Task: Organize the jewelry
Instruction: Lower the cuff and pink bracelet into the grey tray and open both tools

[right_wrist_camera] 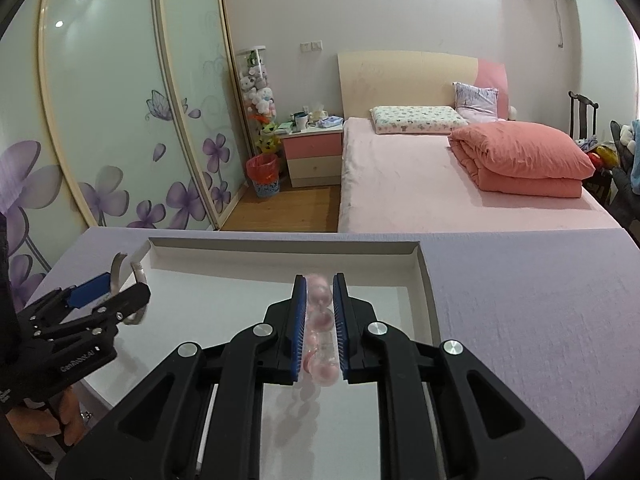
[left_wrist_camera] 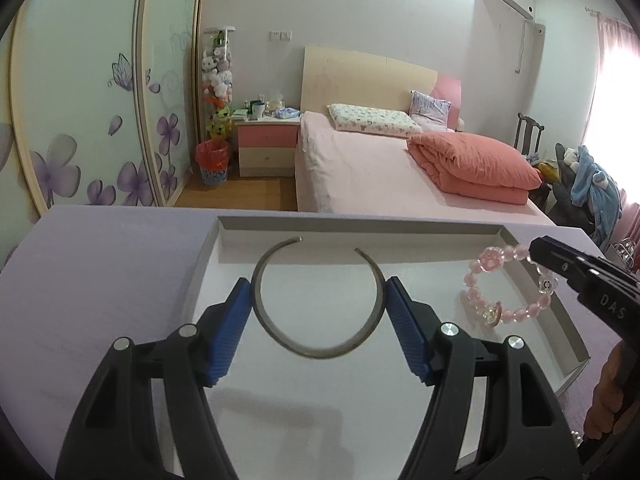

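My left gripper (left_wrist_camera: 319, 294) is shut on a grey metal open bangle (left_wrist_camera: 318, 354), its blue pads (left_wrist_camera: 236, 320) pressing both sides, above the floor of a shallow white box (left_wrist_camera: 224, 236). My right gripper (right_wrist_camera: 320, 280) is shut on a pink bead bracelet (right_wrist_camera: 320, 320), held edge-on between the pads over the same box (right_wrist_camera: 424, 276). In the left wrist view the bracelet (left_wrist_camera: 500, 308) hangs from the right gripper's tip (left_wrist_camera: 538, 250) over the box's right side. In the right wrist view the left gripper (right_wrist_camera: 116, 280) holds the bangle (right_wrist_camera: 116, 268) at the box's left.
The box lies on a lilac table surface (left_wrist_camera: 100, 280) whose far edge runs just behind the box. Beyond it stand a pink bed (left_wrist_camera: 380, 168), a nightstand (left_wrist_camera: 266, 140) and a flowered wardrobe (left_wrist_camera: 80, 120). My hand (right_wrist_camera: 52, 420) shows at the lower left.
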Tool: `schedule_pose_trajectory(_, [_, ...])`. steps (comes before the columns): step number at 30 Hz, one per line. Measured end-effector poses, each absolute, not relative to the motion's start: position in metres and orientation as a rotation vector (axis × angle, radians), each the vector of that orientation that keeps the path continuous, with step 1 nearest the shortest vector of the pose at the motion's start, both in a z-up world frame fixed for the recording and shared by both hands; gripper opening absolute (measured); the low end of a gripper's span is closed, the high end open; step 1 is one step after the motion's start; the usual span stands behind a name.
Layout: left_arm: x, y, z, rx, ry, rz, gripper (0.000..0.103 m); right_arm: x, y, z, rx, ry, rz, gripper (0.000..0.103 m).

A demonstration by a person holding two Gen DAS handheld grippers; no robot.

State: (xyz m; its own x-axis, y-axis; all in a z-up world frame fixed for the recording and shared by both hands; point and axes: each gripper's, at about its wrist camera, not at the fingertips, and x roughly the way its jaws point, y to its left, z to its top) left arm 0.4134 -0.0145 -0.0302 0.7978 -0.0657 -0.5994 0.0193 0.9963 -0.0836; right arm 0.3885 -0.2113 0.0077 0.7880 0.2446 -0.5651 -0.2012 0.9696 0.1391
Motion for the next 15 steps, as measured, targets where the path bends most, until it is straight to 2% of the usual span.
schedule_pose_trajectory(4, [0.412, -0.014, -0.029, -0.071, 0.629, -0.043, 0.067, 0.386, -0.212, 0.010, 0.068, 0.600, 0.231, 0.033])
schedule_pose_trajectory(15, [0.408, -0.007, -0.016, -0.075, 0.602, -0.029, 0.067, 0.381, -0.214, 0.014, 0.060, 0.577, 0.222, 0.033])
